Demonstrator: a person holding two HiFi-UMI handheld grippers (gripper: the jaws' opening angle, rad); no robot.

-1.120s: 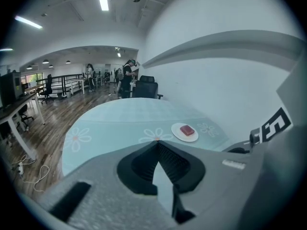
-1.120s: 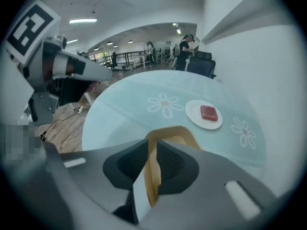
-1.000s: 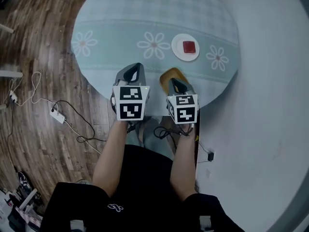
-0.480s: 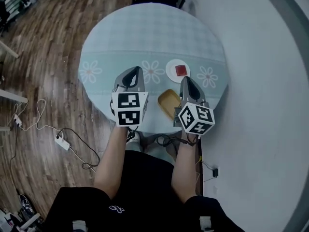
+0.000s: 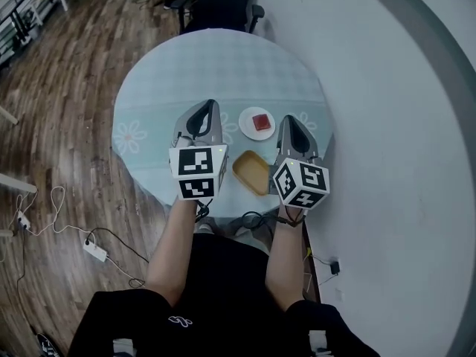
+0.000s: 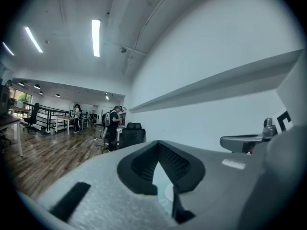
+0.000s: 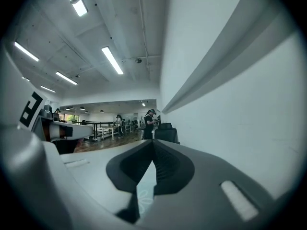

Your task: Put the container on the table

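A shallow yellow container lies on the round table, close to its near edge. It sits between my two grippers and touches neither. My left gripper hovers to its left with the jaws together and nothing in them. To the container's right is my right gripper, also shut and empty. Both gripper views look over the table toward the room, and the container does not show in them.
A white plate with a red piece on it stands just beyond the container. A black office chair is at the table's far side. A white wall runs along the right. Cables and a power strip lie on the wood floor at left.
The container was at my right gripper's tips off the table's near edge. It now rests on the table, and the right gripper has moved to its right, apart from it.
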